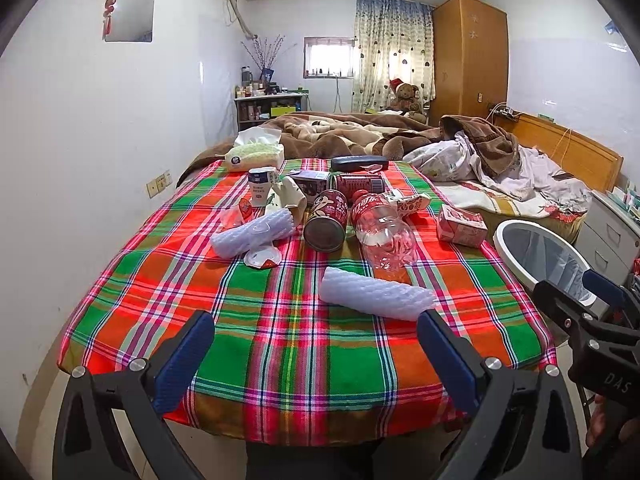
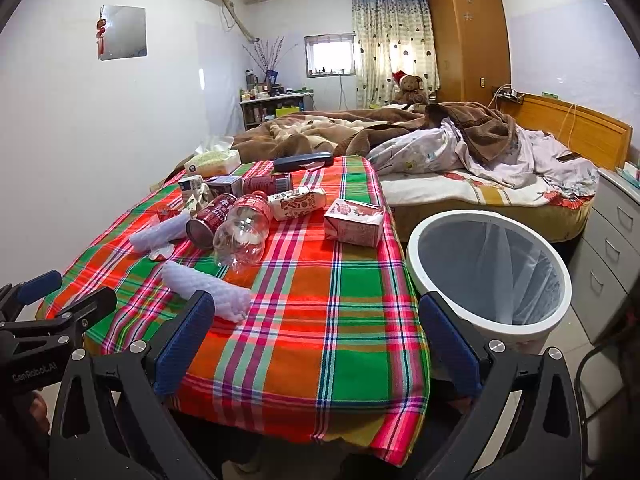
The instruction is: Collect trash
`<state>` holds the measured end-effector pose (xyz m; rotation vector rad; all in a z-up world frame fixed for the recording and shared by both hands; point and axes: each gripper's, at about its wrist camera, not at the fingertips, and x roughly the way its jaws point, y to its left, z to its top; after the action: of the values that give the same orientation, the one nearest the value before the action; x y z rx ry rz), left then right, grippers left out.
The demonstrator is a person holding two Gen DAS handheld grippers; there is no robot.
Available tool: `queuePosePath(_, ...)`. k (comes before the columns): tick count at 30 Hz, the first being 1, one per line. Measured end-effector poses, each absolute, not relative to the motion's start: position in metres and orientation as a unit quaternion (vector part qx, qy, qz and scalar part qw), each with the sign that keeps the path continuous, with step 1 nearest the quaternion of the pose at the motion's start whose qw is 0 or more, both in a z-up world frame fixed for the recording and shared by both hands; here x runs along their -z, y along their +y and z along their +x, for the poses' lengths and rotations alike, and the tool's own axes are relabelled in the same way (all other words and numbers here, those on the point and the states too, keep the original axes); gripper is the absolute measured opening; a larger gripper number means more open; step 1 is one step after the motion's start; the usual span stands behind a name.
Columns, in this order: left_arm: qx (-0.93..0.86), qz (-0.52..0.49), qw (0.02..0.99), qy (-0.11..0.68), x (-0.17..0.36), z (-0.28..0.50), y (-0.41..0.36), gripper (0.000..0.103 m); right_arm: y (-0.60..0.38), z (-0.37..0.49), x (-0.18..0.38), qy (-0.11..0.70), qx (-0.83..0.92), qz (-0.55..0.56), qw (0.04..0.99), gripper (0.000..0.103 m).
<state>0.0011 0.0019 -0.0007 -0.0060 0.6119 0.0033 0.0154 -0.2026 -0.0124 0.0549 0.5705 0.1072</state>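
Trash lies on a plaid-covered table (image 1: 280, 344): a white foam net roll (image 1: 376, 293) nearest me, a second foam roll (image 1: 252, 232), a clear plastic bottle (image 1: 384, 232), a red can (image 1: 326, 222), a pink carton (image 1: 460, 226) and several cartons and wrappers behind. A white bin (image 2: 490, 270) with a clear liner stands right of the table. My left gripper (image 1: 316, 344) is open and empty over the table's near edge. My right gripper (image 2: 316, 328) is open and empty, over the table's right front part, the foam roll (image 2: 208, 290) by its left finger.
A tissue pack (image 1: 254, 154) and a dark case (image 1: 358, 163) lie at the table's far end. A bed (image 2: 460, 176) with rumpled blankets stands behind. Grey drawers (image 2: 608, 252) are right of the bin. A white wall runs along the left.
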Motion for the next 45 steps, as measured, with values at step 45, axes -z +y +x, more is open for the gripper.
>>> queuePosePath(45,-0.007,-0.011,0.95,0.311,0.002,0.013,0.018,0.102,-0.199,0.023,0.013,0.284,-0.049,0.018,0.957,0.103)
